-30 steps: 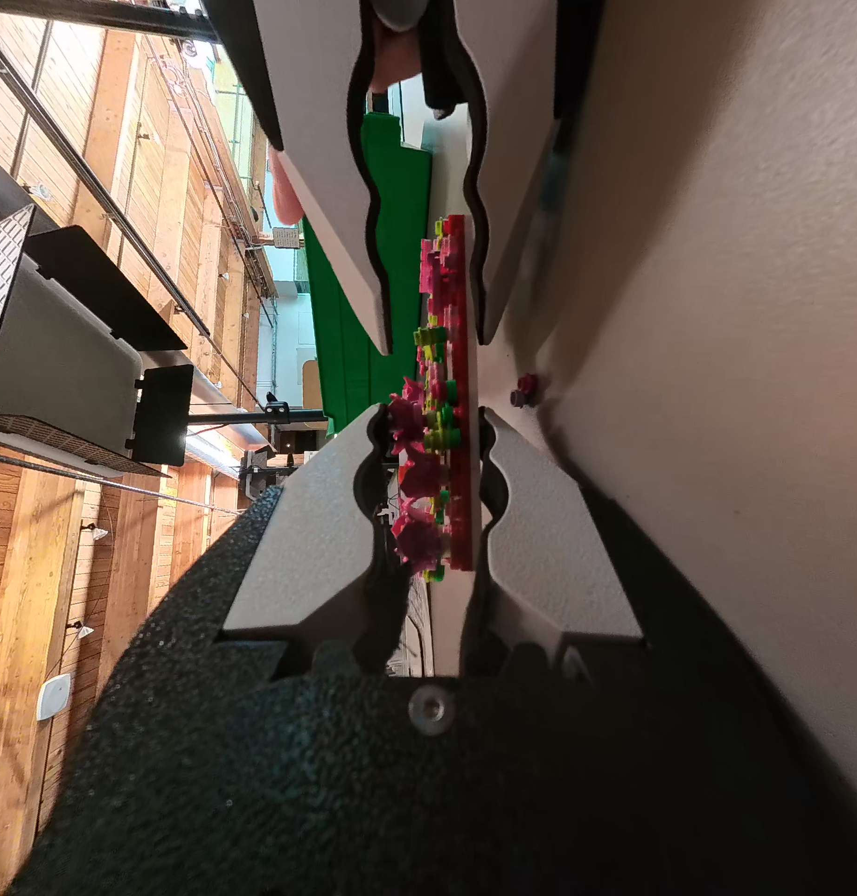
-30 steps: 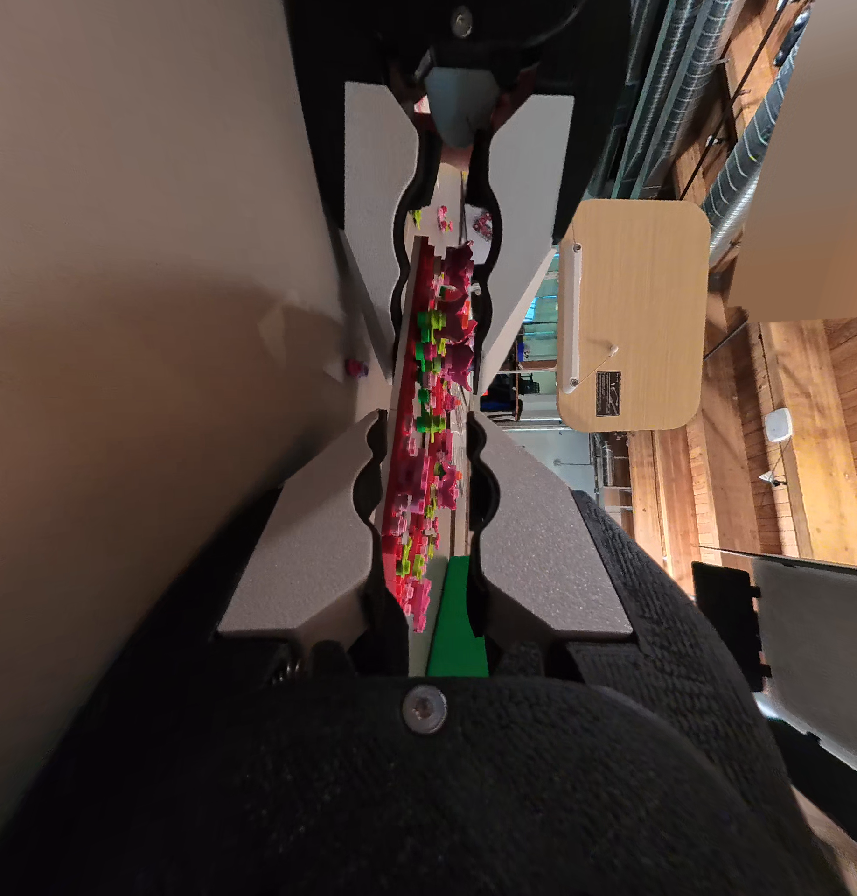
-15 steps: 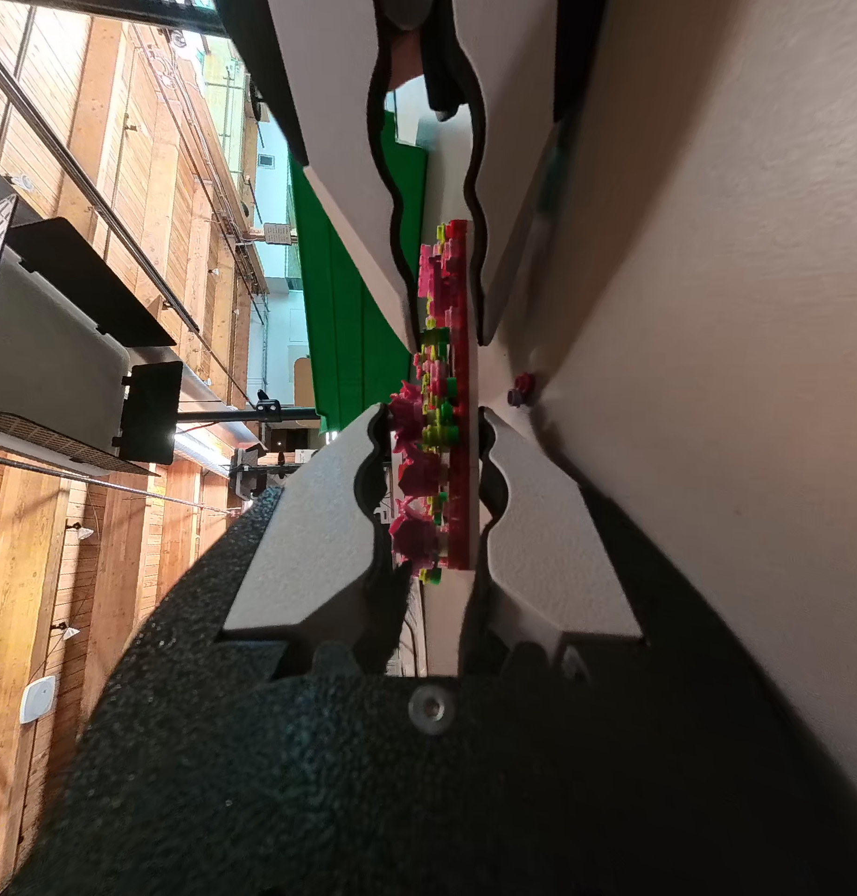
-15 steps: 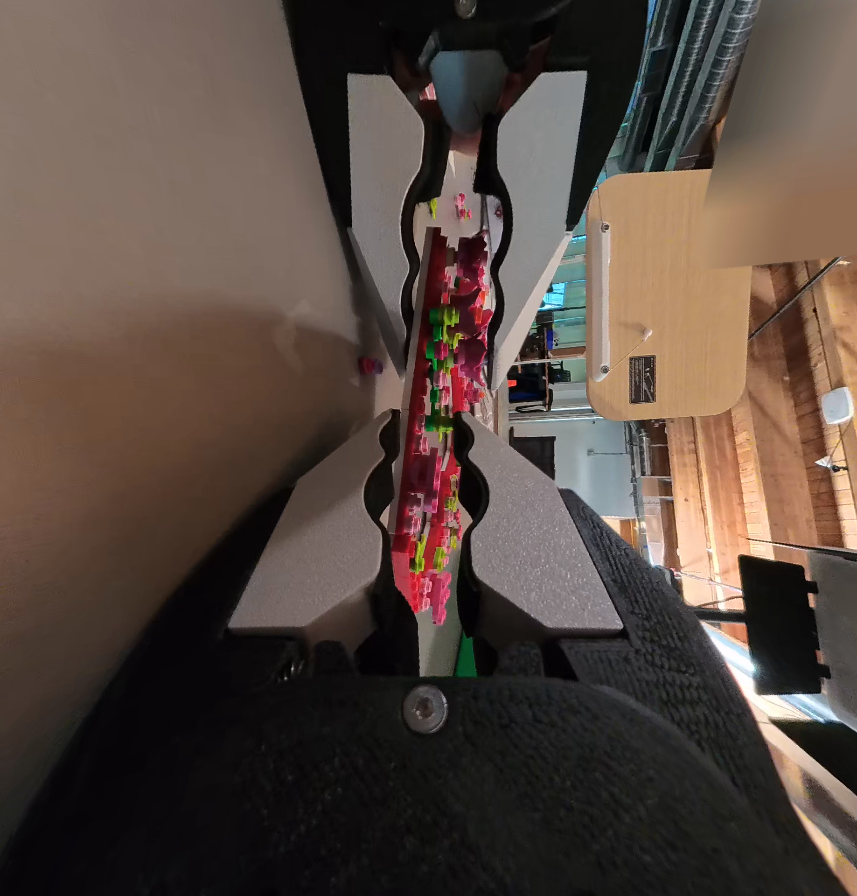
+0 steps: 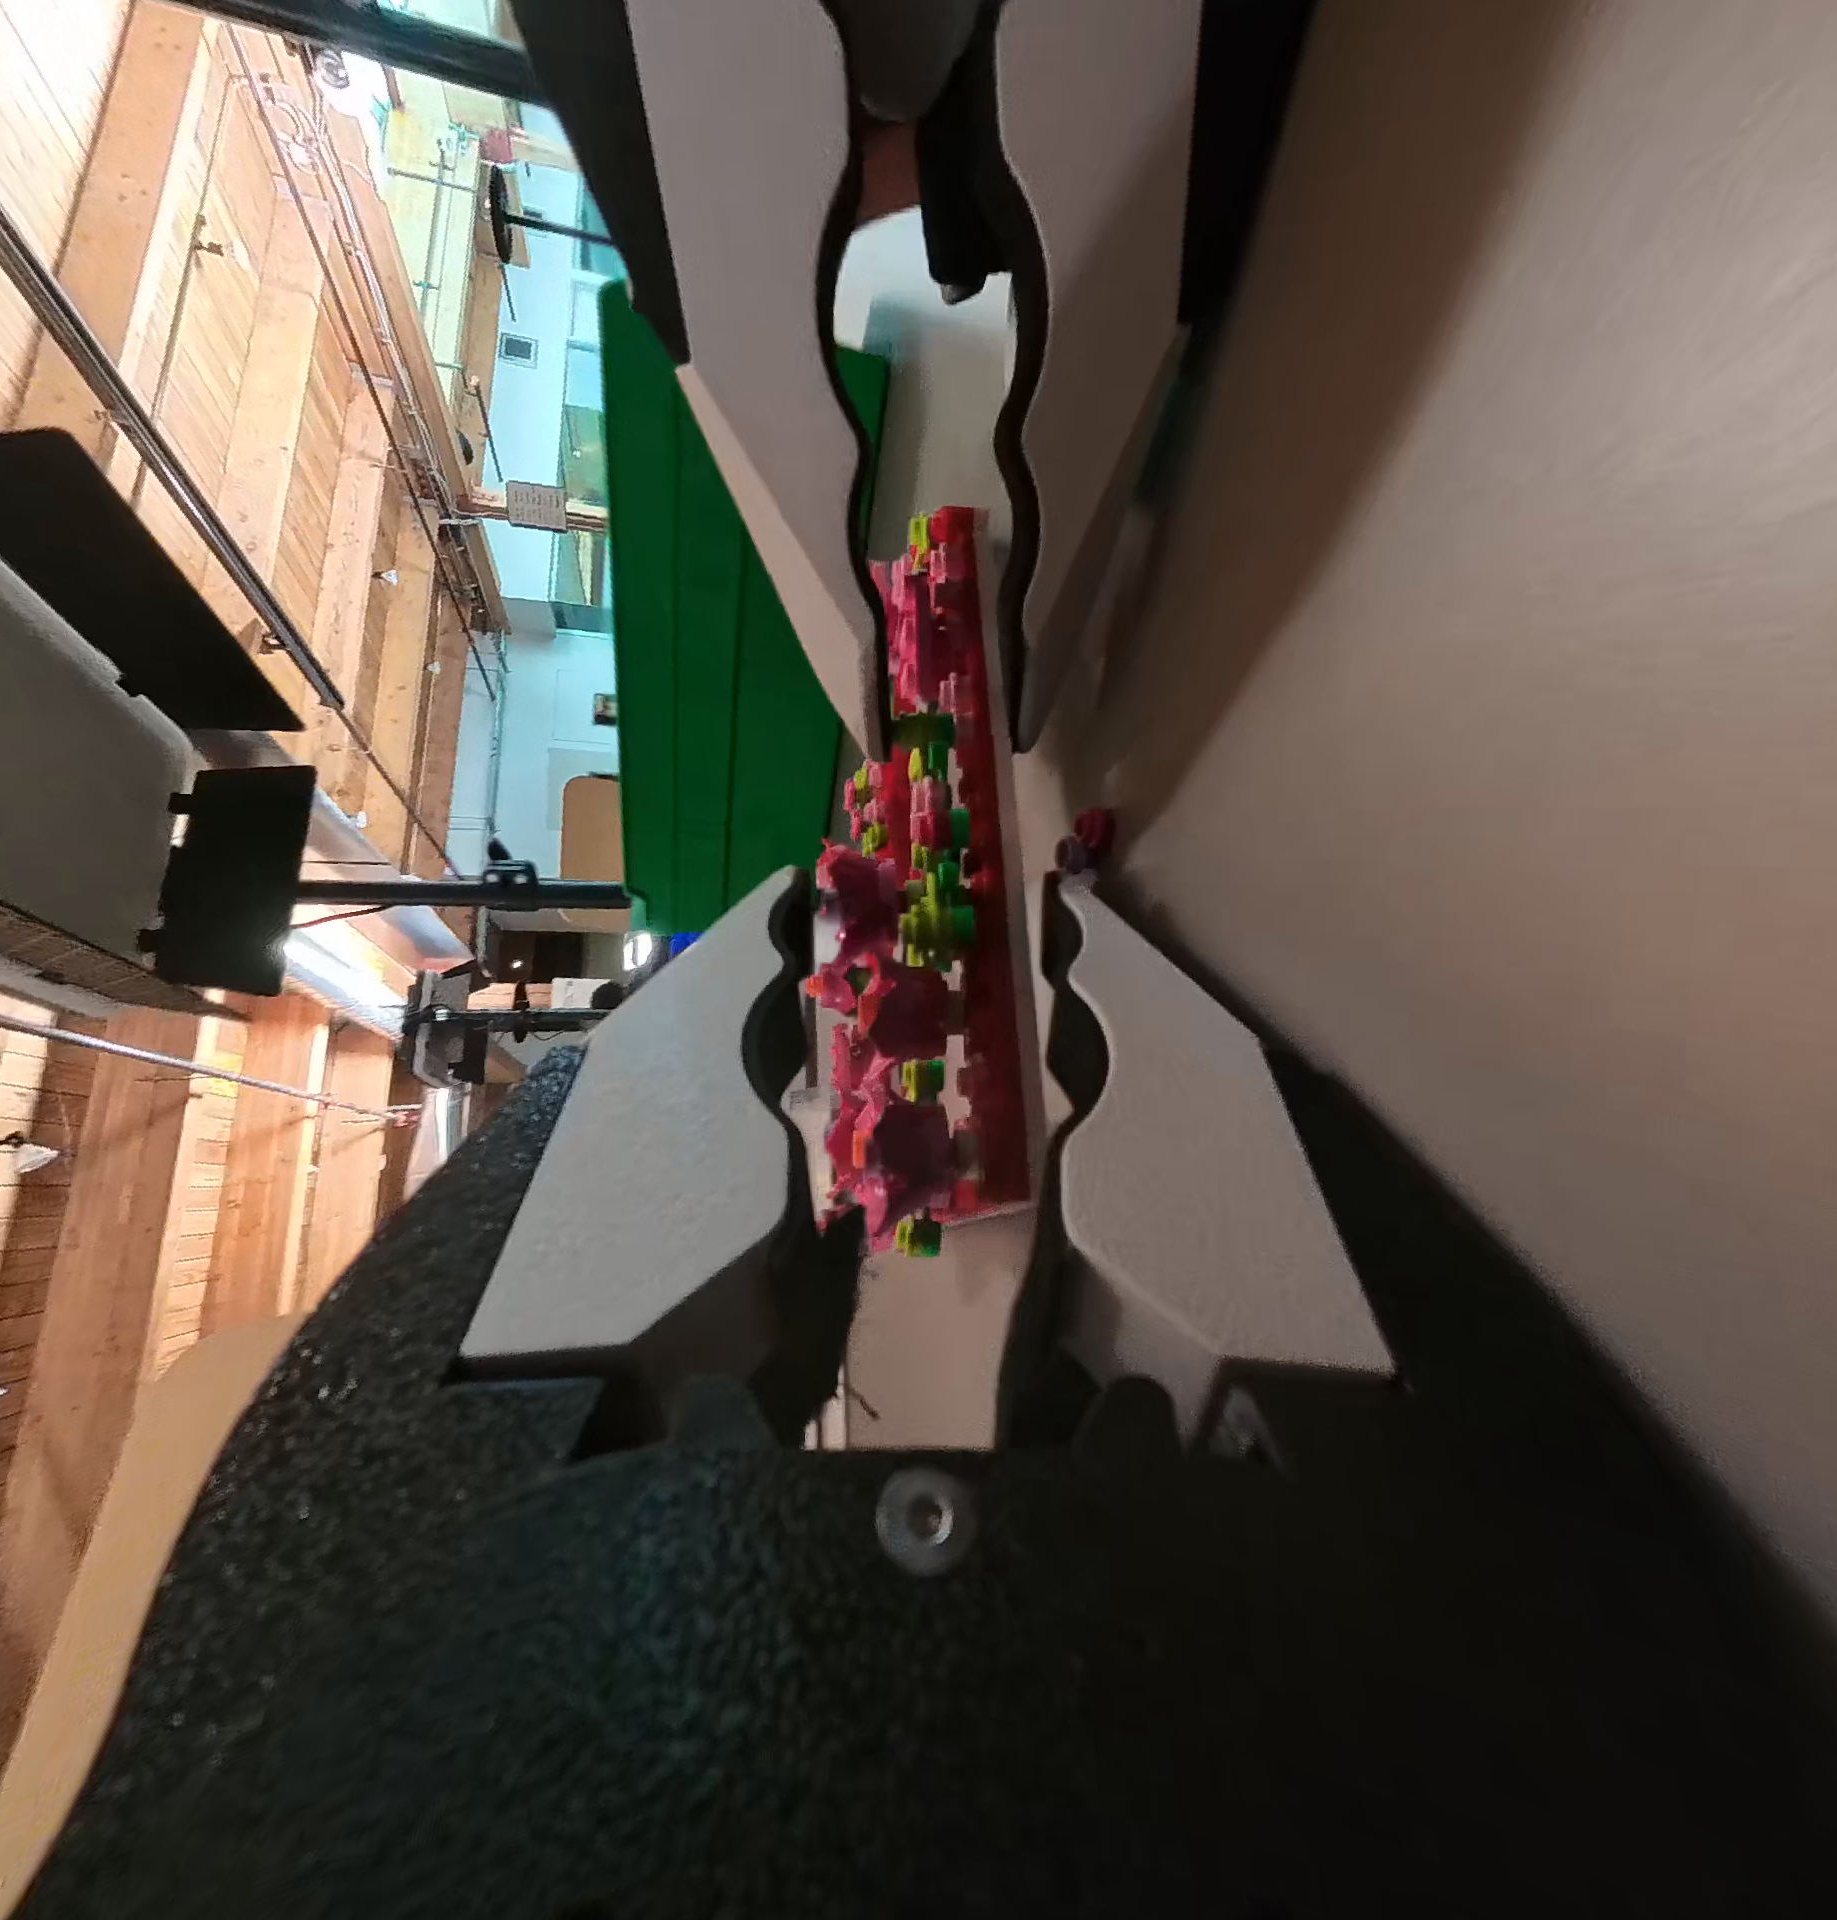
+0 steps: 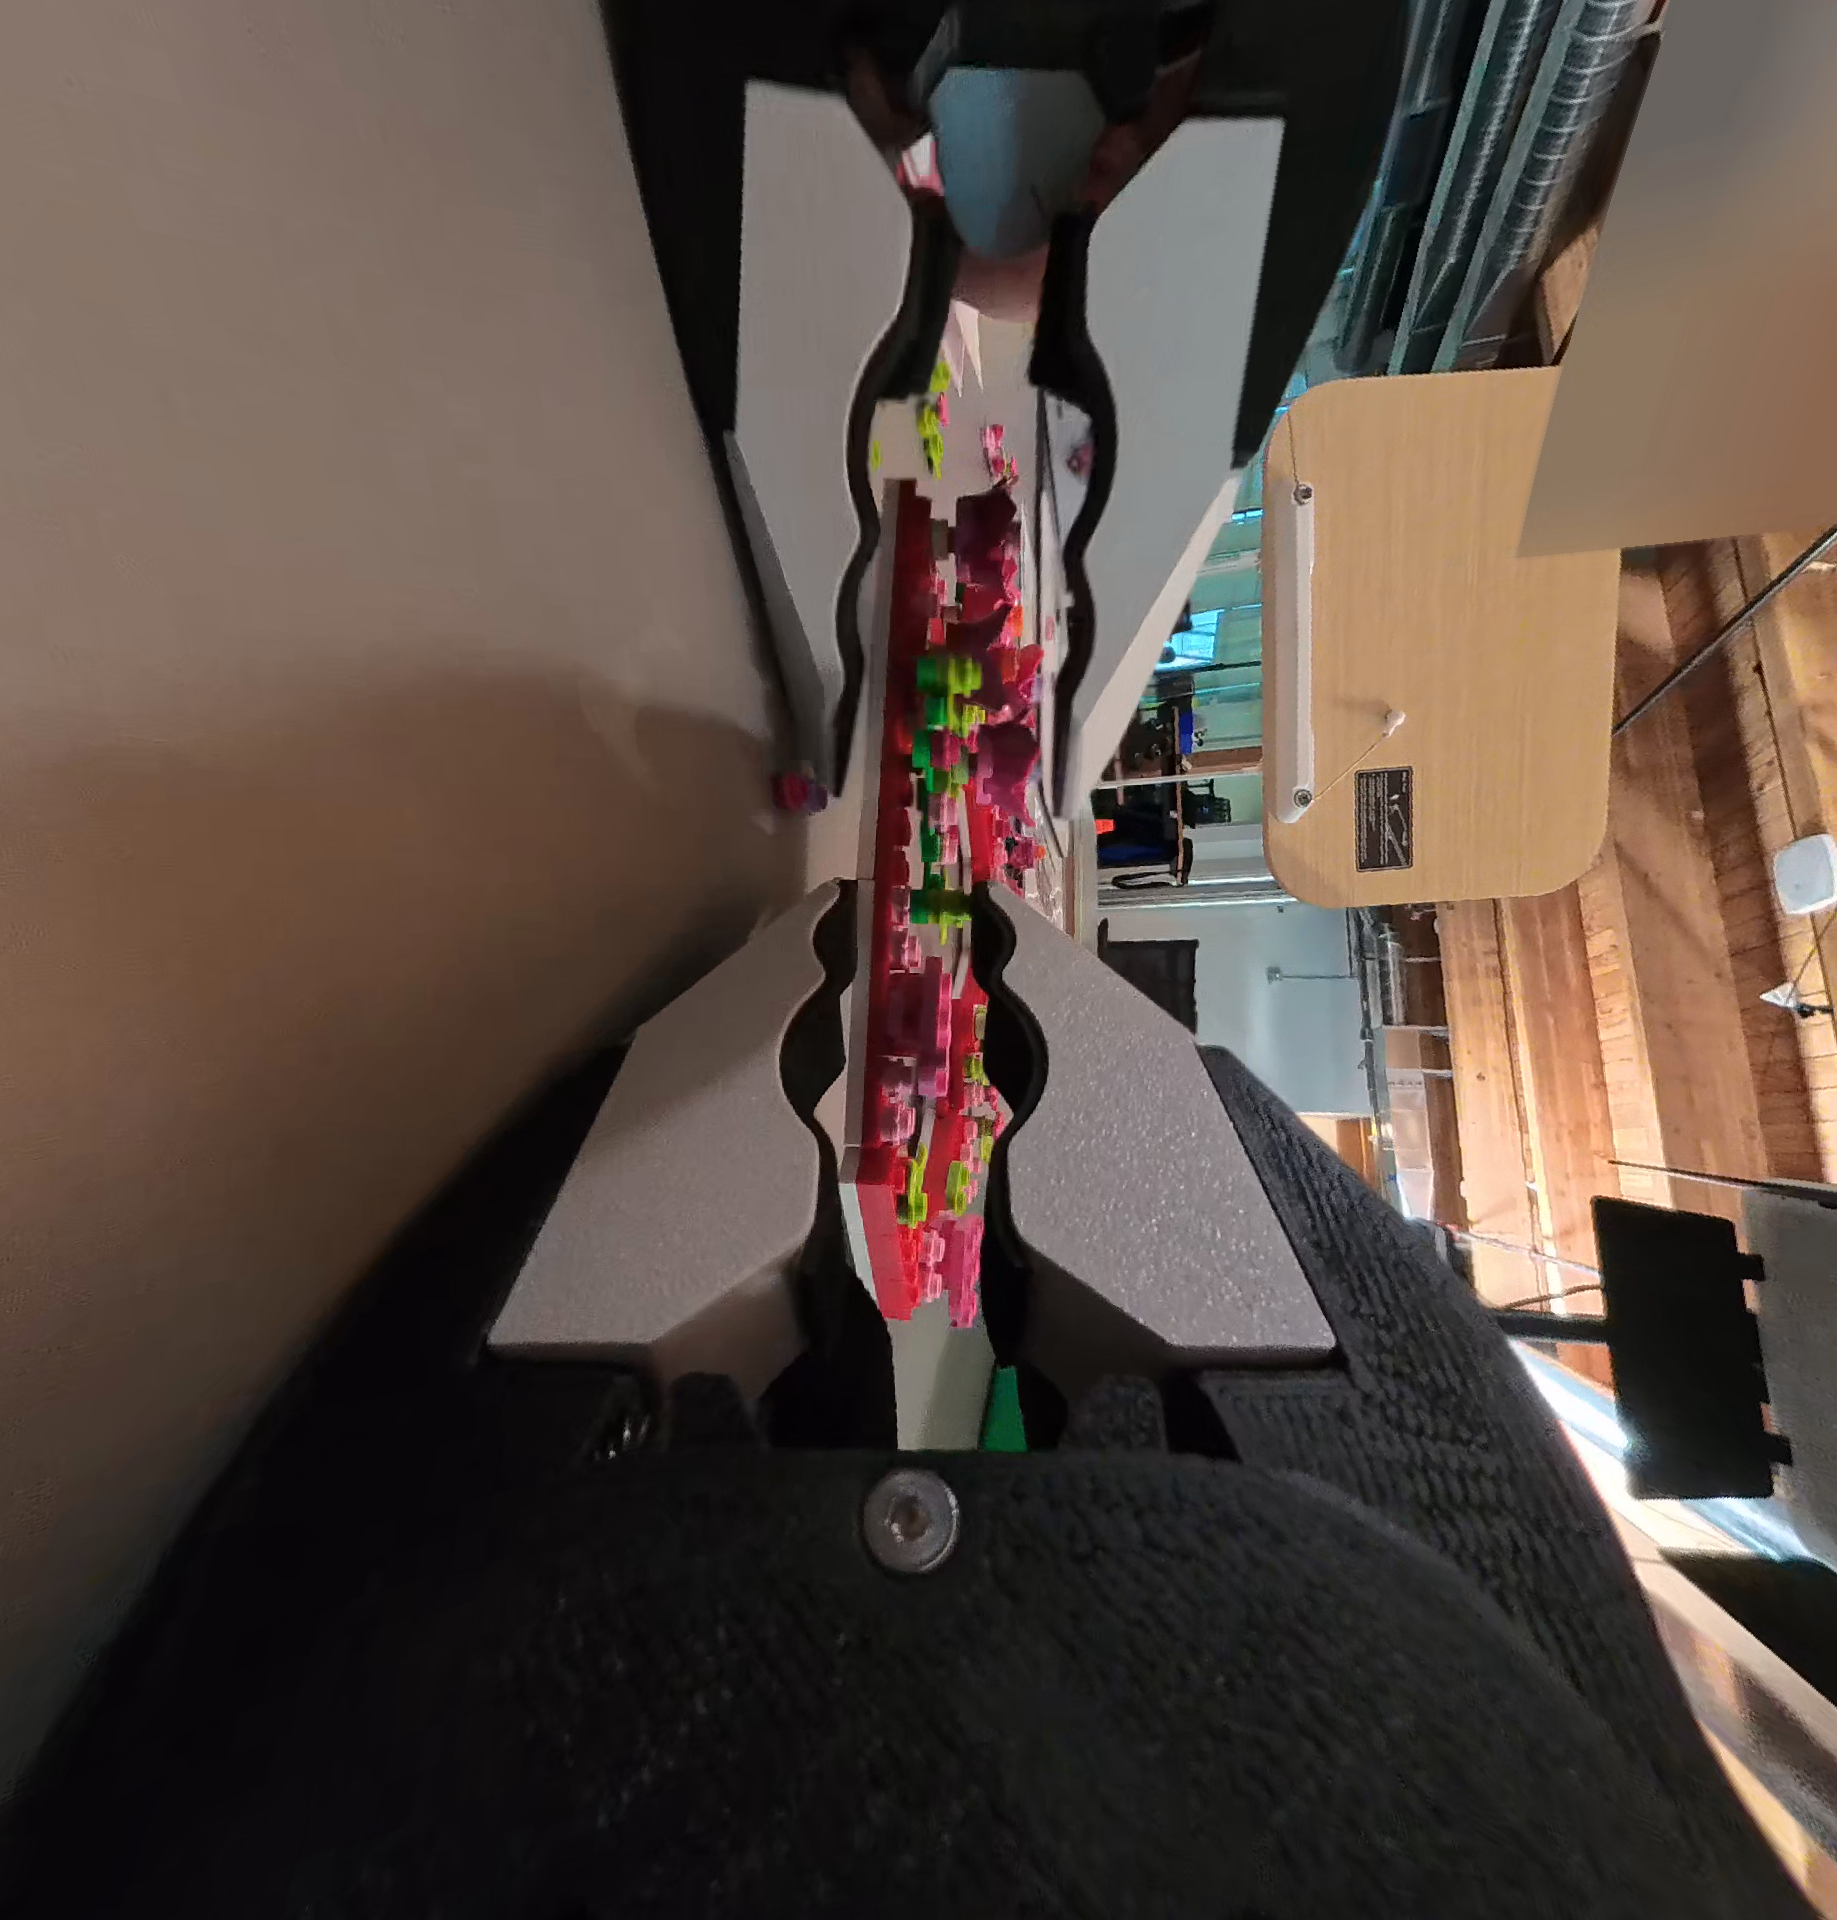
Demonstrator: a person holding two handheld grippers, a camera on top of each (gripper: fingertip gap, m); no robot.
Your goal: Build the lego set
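— Looking for the lego build (image 5: 981, 935), wanting its place and direction

— Lying flat on the desk (image 5: 1516, 727), stretching lengthwise straight from the left hand-held gripper (image 5: 924, 894) to the right hand-held gripper (image 6: 909, 894). Pointing one short end at each, with flowers and green bits standing up off the red plate

— Asking about the left hand-held gripper first

— Straddling the near short end with jaws apart, leaving a thin slit on either side, so probably not pinching yet

— And the right hand-held gripper?

— Facing the other way from the far end, jaws pressing together on the lego build, one against the underside of the plate, one against the studs on top

— Wondering about nearness, then

— Sitting equally close, each reaching over its own end. Judging the lengthwise line as the crux: closing across the thickness at both ends, keeping both in line with the plate

— Noticing anything loose nearby?

— Spotting a small pink piece (image 5: 1090, 831) on the desk just beside the left fingertips, apart from the plate, and a few loose bits (image 6: 935, 416) beyond the far end in the right wrist view. Also seeing a green board (image 5: 706, 623) well behind

— Guessing at risk?

— Fearing flowers popping off under a squeeze
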